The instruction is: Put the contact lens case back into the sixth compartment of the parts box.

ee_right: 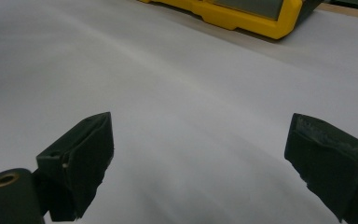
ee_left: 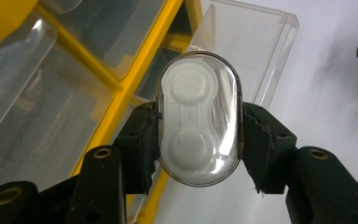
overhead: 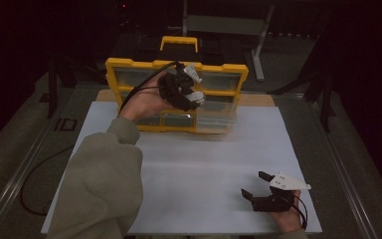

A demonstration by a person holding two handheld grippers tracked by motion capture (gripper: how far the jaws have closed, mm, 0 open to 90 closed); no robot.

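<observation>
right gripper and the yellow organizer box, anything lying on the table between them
No, that stretch is bare white table top. In the right gripper view nothing lies between the open right gripper and the yellow organizer box; the high view agrees.

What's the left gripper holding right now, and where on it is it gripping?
The left gripper holds a clear oval case with a white insert, its jaws pressed on the two long sides near the middle.
</observation>
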